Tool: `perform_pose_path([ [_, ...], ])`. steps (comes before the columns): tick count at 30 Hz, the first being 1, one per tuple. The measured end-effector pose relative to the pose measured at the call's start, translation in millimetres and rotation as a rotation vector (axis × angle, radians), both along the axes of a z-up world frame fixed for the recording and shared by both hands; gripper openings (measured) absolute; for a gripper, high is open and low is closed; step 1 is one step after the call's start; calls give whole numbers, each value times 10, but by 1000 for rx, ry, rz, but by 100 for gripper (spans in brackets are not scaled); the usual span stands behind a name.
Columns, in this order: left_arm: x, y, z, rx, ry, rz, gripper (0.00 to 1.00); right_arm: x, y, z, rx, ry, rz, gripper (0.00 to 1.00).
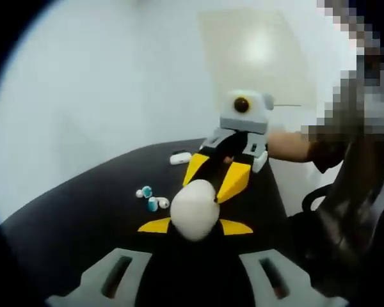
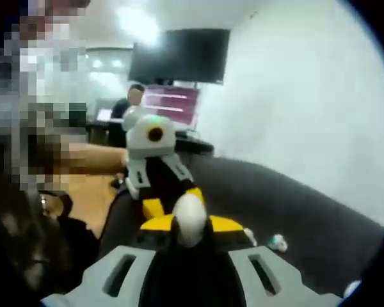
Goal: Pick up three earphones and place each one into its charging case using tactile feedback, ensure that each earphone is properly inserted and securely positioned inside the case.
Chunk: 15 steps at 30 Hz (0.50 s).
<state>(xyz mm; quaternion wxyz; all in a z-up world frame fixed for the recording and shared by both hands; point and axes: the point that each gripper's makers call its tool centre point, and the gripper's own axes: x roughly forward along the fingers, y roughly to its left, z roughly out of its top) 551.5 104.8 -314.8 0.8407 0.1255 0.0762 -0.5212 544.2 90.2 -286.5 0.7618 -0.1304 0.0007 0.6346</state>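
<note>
Both grippers meet over the dark table (image 1: 83, 211), lifted clear of it, and between them sits a white, egg-shaped case (image 1: 194, 208).

In the left gripper view, the left gripper (image 1: 195, 225) has its yellow-padded jaws drawn in against the case from either side, so it appears to be holding it. The right gripper (image 1: 223, 171) comes in from the far side with its own yellow jaws angled down toward the top of the case, touching or nearly so. Whether those jaws pinch an earphone at their tips is too small and blurred to tell. My reading is that one tool steadies the case while the other works at its top, which would suit seating a bud by feel.

The right gripper view shows the same white case (image 2: 190, 219) between the right gripper's yellow pads (image 2: 227, 224); the jaws look narrowed around it, though whether they grip the case itself is unclear.

On the table beyond, two small white-and-teal earphones (image 1: 151, 198) lie close together, loose and not yet cased (they are well apart from the grippers). A further white piece (image 1: 180, 157) lies farther back near the table's edge; it could be another case or bud. One small bud (image 2: 277, 242) also rests on the table in the right gripper view.

A person sits at a screen (image 2: 173, 102) in the background.
</note>
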Motion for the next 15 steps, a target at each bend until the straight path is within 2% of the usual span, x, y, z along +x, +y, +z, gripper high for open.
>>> perform_pose_path([
  [7,-121,-28,46,-39,56,-56,21,-103,-10,2,-15,-19,61,20],
  [15,-174,-52,17,-40,108,-80,18,-145,50,9,-36,-44,82,23],
])
